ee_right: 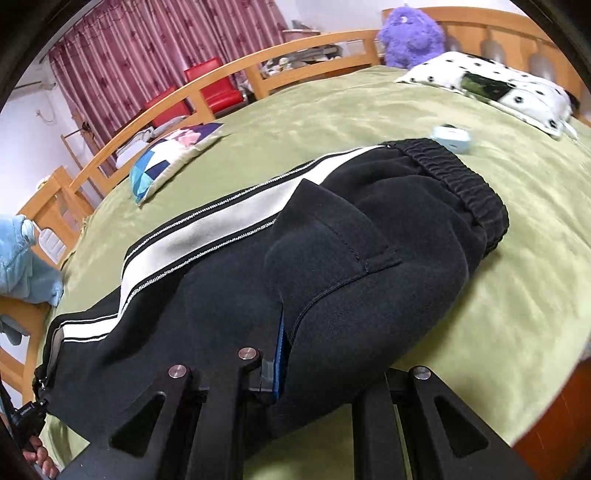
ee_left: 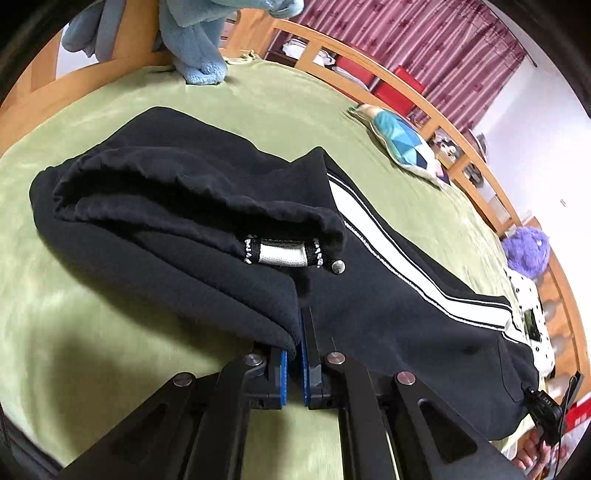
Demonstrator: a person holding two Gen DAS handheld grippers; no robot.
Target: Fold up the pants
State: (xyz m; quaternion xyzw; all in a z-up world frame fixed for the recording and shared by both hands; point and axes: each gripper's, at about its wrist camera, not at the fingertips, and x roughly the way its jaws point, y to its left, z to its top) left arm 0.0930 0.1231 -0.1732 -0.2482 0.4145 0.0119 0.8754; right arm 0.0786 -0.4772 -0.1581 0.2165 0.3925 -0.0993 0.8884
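Note:
Black pants (ee_left: 229, 229) with a white side stripe (ee_left: 373, 229) lie across the green bedspread (ee_left: 92, 332), one layer folded over another. In the left wrist view the gathered leg cuffs (ee_left: 207, 192) are on top, and my left gripper (ee_left: 297, 341) is shut on the near edge of the fabric, which is pinched between its blue pads. In the right wrist view the elastic waistband (ee_right: 461, 184) lies at the far right. My right gripper (ee_right: 286, 332) is shut on the pants (ee_right: 332, 277) near the seat seam. One blue pad shows there. Cloth hides the other finger.
A wooden bed rail (ee_right: 207, 85) runs round the far side, with red chairs (ee_right: 212, 86) and a curtain behind. A patterned cushion (ee_right: 170, 155), a spotted pillow (ee_right: 491, 81), a purple plush toy (ee_right: 410, 33) and a small light-blue object (ee_right: 452, 138) lie on the bed. Blue fleece (ee_left: 199, 44) hangs at the far end.

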